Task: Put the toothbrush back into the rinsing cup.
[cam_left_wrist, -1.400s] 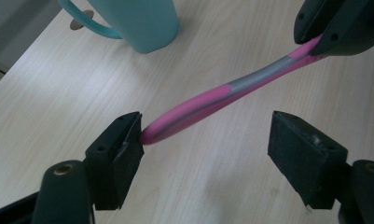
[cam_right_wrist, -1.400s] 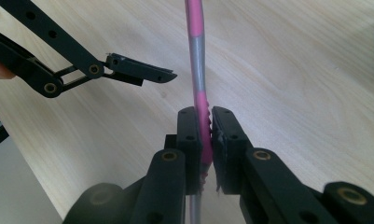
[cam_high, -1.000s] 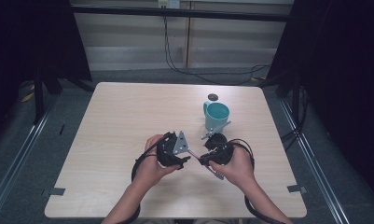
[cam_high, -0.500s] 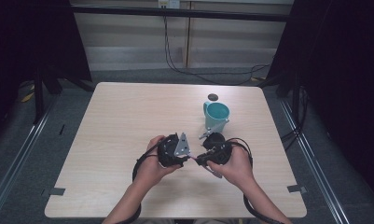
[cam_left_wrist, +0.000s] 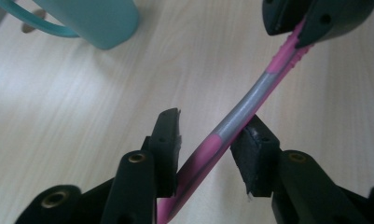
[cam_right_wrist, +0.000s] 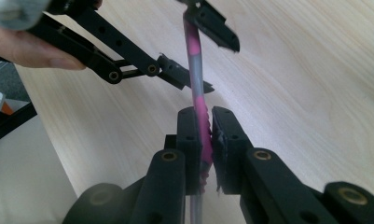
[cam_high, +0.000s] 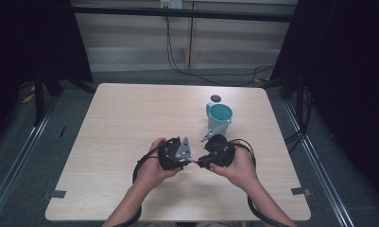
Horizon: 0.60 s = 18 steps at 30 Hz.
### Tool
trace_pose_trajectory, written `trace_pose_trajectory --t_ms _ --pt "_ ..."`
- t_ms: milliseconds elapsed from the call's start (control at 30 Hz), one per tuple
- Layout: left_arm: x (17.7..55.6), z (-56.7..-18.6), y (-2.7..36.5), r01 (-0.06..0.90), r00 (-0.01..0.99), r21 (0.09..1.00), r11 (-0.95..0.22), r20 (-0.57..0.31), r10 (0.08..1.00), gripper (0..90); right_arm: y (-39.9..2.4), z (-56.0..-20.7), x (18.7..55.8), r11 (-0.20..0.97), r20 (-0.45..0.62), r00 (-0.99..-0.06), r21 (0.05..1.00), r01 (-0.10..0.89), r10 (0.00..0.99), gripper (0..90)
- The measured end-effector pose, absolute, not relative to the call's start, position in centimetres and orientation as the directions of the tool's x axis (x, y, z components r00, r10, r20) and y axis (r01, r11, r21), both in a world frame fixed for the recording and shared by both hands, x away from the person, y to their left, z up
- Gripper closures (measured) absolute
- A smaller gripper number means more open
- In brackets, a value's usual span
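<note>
A pink and grey handle, thin and slightly curved, is held above the table between the two grippers. My right gripper is shut on its ribbed pink end, both pads pressing it. My left gripper faces it tip to tip and has just been closing its jaws. The handle runs slantwise through their gap, brushing the right pad without being clamped. In the high view the left gripper and the right gripper meet near the table's front middle.
A teal mug stands upright just behind the right gripper, its handle to the left. A small dark disc lies behind the mug. The wooden table has bare room to the left and far side. Cables trail from both grippers.
The right gripper has drawn in toward the left one, bringing the handle between the left jaws. The left jaws have narrowed around it. The mug has not moved.
</note>
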<state>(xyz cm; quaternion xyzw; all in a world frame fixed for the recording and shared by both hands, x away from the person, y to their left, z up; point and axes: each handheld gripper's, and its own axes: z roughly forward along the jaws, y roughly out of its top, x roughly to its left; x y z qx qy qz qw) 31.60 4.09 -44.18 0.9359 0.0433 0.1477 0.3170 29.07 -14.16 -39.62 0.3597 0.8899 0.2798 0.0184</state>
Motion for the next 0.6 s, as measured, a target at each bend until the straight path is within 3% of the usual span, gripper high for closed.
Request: trace_pose_trajectory --t_ms 200,267,300,367,600 --pt "31.3 -44.5 4.1 -0.004 0.972 0.589 -0.808 0.192 0.135 73.9 -14.3 -39.3 29.1 0.599 0.132 -0.776 0.562 0.571 0.616 79.2" --pt "31.1 -44.6 3.9 0.008 0.985 0.581 -0.814 0.137 0.108 78.4 -14.5 -39.0 29.3 0.597 0.097 -0.791 0.602 0.53 0.604 59.6" --pt "31.1 -44.6 3.9 0.008 0.985 0.581 -0.814 0.137 0.108 79.5 -14.5 -39.0 29.3 0.597 0.097 -0.791 0.602 0.53 0.604 59.6" --pt "31.2 -44.7 3.8 0.044 0.986 0.589 -0.807 0.106 0.13 81.1 -14.6 -38.8 29.4 0.592 0.05 -0.789 0.632 0.5 0.613 48.8" --pt "31.7 -44.4 4.7 0.132 0.982 0.585 -0.801 0.035 0.187 81.5 -16.1 -37.9 29.9 0.478 0.098 -0.745 0.71 0.516 0.659 41.0"
